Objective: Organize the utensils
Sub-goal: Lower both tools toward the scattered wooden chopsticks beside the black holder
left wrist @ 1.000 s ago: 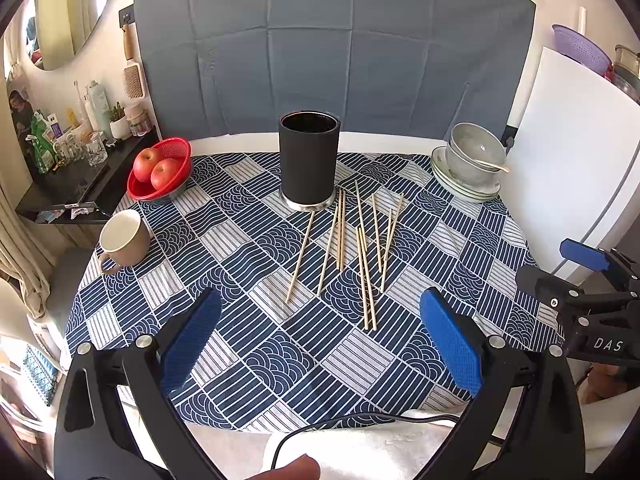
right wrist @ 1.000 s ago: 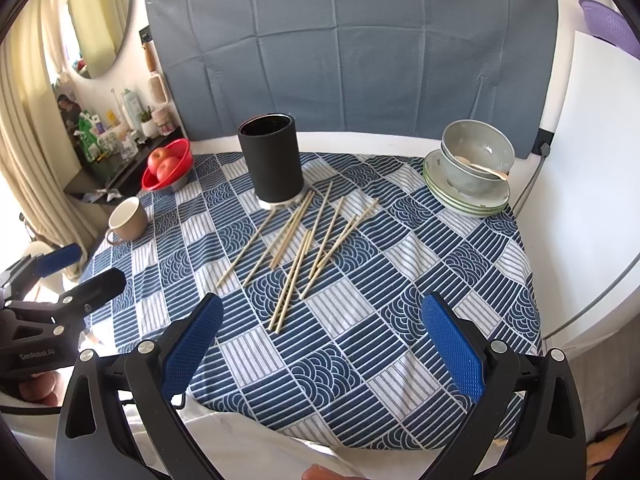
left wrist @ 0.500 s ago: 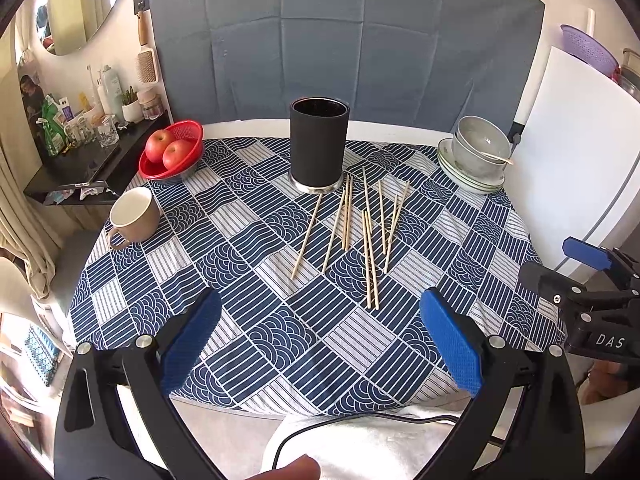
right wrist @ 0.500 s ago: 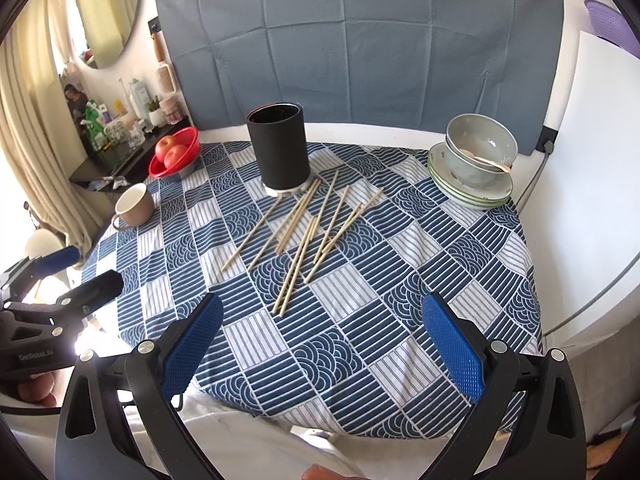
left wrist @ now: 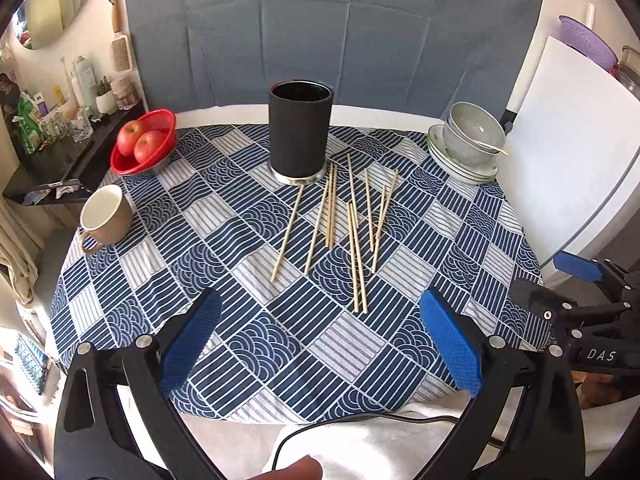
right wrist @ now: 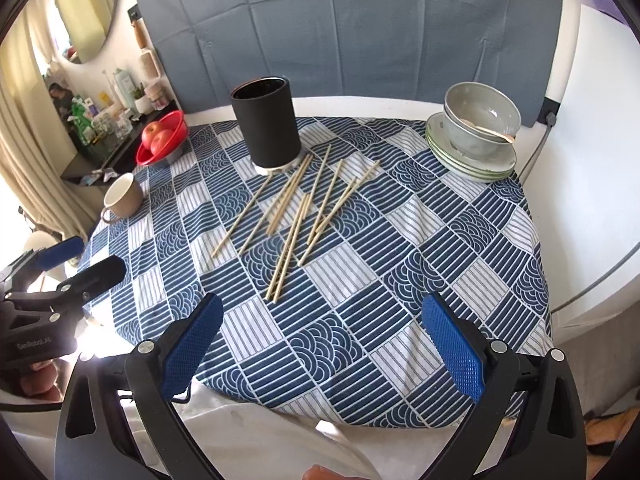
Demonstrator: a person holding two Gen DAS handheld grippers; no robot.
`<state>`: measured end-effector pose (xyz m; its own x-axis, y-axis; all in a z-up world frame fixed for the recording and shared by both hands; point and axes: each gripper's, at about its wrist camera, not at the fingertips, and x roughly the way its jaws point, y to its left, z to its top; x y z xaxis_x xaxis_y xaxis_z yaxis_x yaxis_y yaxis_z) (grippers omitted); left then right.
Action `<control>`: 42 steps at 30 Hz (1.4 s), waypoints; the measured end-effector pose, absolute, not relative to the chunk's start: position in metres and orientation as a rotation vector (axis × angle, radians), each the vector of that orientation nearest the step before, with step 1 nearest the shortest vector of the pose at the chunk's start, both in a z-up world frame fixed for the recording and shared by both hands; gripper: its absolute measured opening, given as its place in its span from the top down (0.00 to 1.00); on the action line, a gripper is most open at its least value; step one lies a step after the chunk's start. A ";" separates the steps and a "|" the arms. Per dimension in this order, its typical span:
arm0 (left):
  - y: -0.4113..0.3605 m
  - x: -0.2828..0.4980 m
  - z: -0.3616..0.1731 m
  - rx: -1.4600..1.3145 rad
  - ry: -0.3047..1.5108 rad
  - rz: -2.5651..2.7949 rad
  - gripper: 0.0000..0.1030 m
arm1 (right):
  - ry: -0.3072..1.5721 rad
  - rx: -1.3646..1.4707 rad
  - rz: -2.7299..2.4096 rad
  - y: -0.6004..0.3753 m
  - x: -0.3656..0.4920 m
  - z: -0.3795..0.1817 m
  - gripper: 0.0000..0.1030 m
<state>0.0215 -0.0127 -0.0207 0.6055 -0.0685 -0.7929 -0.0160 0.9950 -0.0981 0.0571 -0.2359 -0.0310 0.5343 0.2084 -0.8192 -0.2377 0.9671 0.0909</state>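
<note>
- The chopsticks (left wrist: 344, 224) (right wrist: 298, 208) lie loose and flat on the patterned tablecloth (left wrist: 248, 344) (right wrist: 400, 280), ahead of both pairs of jaws and touched by neither; they fan out in a rough spread, some crossing or lying against each other.
- The far tips of several sticks reach the foot of the black holder (left wrist: 300, 132) (right wrist: 267, 124), which stands upright beyond them, straight ahead of the left jaws and ahead-left of the right jaws. Its mouth looks dark; nothing sticks out of it.
- The left gripper (left wrist: 320, 344) hovers over the near edge of the table, its blue pads (left wrist: 190, 344) spread wide apart with nothing between them.
- The right gripper (right wrist: 322, 346) hangs likewise over the near edge, its blue pads (right wrist: 454, 354) wide apart and empty.
- Each gripper shows at the edge of the other's view, well apart from the sticks.
- Ahead-right of both jaws, a stack of bowls on plates (left wrist: 468, 144) (right wrist: 478, 132) sits near the table's far edge, a spoon resting in the top bowl.
- Ahead-left, a tan mug (left wrist: 106, 216) (right wrist: 122, 196) stands upright near the table's edge, and beyond it a red basket of apples (left wrist: 144, 144) (right wrist: 162, 140).
- A grey cloth backdrop (left wrist: 332, 28) (right wrist: 348, 28) hangs behind the table.
</note>
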 end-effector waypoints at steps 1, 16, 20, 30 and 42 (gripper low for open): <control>-0.014 0.028 -0.021 -0.113 0.927 -0.052 0.06 | 0.978 -0.035 0.254 -0.237 0.061 -0.032 0.07; -0.015 0.113 -0.047 -0.063 1.019 -0.019 0.06 | 1.129 -0.190 0.203 -0.221 0.150 -0.076 0.07; -0.007 0.137 -0.061 -0.079 1.059 0.005 0.06 | 1.154 -0.200 0.209 -0.218 0.173 -0.086 0.07; 0.014 0.181 -0.110 -0.144 1.191 0.057 0.06 | 1.264 -0.208 0.177 -0.223 0.241 -0.130 0.07; 0.003 0.208 -0.147 -0.041 1.293 0.033 0.06 | 1.405 -0.143 0.127 -0.228 0.304 -0.196 0.07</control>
